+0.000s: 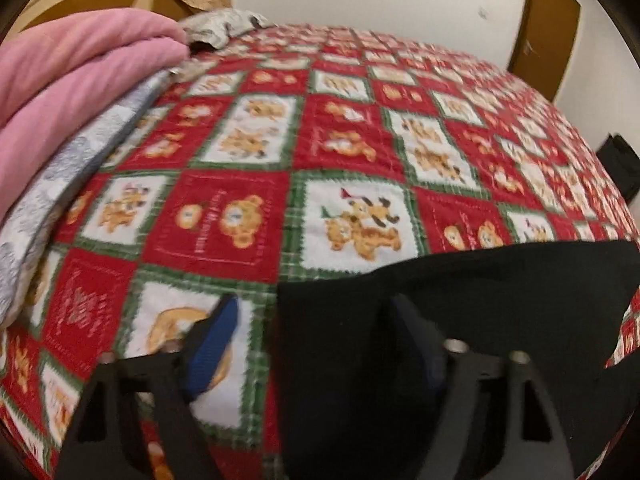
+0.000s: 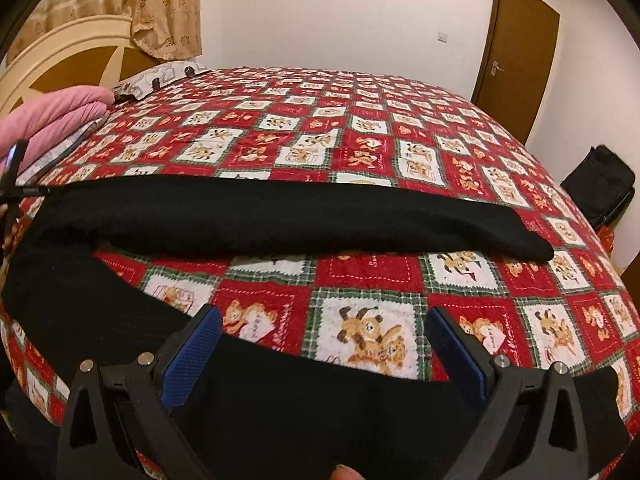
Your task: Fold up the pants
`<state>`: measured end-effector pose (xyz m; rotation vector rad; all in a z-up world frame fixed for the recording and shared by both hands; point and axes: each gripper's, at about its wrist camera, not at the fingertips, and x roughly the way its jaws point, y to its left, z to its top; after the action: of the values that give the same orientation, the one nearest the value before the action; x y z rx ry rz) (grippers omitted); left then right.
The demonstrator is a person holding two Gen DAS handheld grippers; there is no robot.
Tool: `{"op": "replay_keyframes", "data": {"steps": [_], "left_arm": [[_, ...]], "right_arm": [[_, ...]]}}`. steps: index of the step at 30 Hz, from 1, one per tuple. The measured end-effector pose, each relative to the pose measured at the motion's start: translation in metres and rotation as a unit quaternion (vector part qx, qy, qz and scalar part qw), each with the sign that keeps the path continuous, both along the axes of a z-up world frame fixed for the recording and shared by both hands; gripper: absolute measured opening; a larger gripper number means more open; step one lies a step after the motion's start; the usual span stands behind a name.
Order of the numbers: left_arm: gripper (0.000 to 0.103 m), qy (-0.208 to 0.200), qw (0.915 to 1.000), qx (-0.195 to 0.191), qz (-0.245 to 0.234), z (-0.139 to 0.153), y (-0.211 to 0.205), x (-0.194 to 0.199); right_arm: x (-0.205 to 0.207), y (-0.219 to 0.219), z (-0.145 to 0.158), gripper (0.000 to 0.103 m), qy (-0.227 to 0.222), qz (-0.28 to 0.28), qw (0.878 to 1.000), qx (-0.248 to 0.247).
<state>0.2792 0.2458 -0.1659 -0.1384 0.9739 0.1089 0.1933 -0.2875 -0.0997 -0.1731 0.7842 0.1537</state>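
Currently the black pants are lying across the near side of the bed, legs splayed in a V, probably so you can bring one onto the other. Your right claw is gaping wide over the nearer leg, gripping nothing. Your left claw is also standing apart at the waist end, one finger seemingly over fabric; contact unclear through blur.

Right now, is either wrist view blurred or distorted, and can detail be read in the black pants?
Left wrist view: motion-smeared, quilt prints soft, black pants a flat mass. Right wrist view: sharp, the pants show faint knit texture. Both: strong fisheye bowing, dark corner vignette.
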Motion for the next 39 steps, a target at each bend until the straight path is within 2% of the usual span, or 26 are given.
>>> {"op": "replay_keyframes", "data": {"steps": [2, 5, 8, 14, 15, 16, 17, 19, 21, 23, 28, 32, 36, 39], "left_arm": [[0.066, -0.006, 0.9999, 0.009, -0.008, -0.002, -0.003, 0.003], [0.055, -0.013, 0.9995, 0.017, -0.023, -0.001, -0.006, 0.003], [0.052, -0.017, 0.9992, 0.023, -0.027, 0.0, -0.008, 0.004], [0.025, -0.016, 0.9986, 0.012, -0.049, 0.004, -0.012, 0.005], [0.025, -0.014, 0.9986, 0.009, -0.049, 0.005, -0.012, 0.005], [0.025, -0.014, 0.9987, 0.007, -0.048, 0.006, -0.012, 0.006], [0.024, -0.016, 0.9987, 0.004, -0.048, 0.007, -0.012, 0.005], [0.024, -0.023, 0.9986, -0.006, -0.048, 0.009, -0.009, 0.004], [0.017, -0.032, 0.998, -0.019, -0.052, 0.01, -0.006, 0.002], [0.017, -0.038, 0.9973, -0.027, -0.057, 0.011, -0.005, 0.002], [0.015, -0.031, 0.9973, -0.016, -0.065, 0.003, -0.01, 0.006], [0.015, -0.029, 0.9969, -0.031, -0.066, 0.001, -0.006, 0.007], [0.015, -0.023, 0.9968, -0.038, -0.066, 0.0, -0.004, 0.008], [0.015, -0.018, 0.9969, -0.028, -0.071, 0.0, -0.007, 0.011]], "right_arm": [[0.007, -0.008, 0.0, 0.102, 0.003, -0.007, 1.0, 0.009], [0.018, -0.022, 0.003, 0.102, 0.002, -0.02, 1.0, 0.015], [0.029, -0.037, 0.006, 0.102, 0.003, -0.031, 0.999, 0.023], [0.053, -0.076, 0.018, 0.101, 0.014, -0.062, 0.997, 0.046], [0.057, -0.085, 0.021, 0.1, 0.016, -0.069, 0.997, 0.042], [0.063, -0.094, 0.023, 0.096, 0.018, -0.077, 0.996, 0.041], [0.069, -0.105, 0.024, 0.086, 0.021, -0.085, 0.995, 0.045], [0.082, -0.126, 0.026, 0.08, 0.031, -0.103, 0.993, 0.052], [0.095, -0.149, 0.028, 0.077, 0.031, -0.123, 0.99, 0.055], [0.11, -0.167, 0.03, 0.068, 0.036, -0.138, 0.988, 0.054], [0.161, -0.211, 0.03, 0.065, 0.053, -0.169, 0.984, 0.034], [0.202, -0.242, 0.019, 0.065, 0.084, -0.176, 0.979, 0.066], [0.233, -0.251, 0.005, 0.065, 0.109, -0.163, 0.978, 0.068], [0.248, -0.251, -0.005, 0.065, 0.124, -0.153, 0.979, 0.057]]}}
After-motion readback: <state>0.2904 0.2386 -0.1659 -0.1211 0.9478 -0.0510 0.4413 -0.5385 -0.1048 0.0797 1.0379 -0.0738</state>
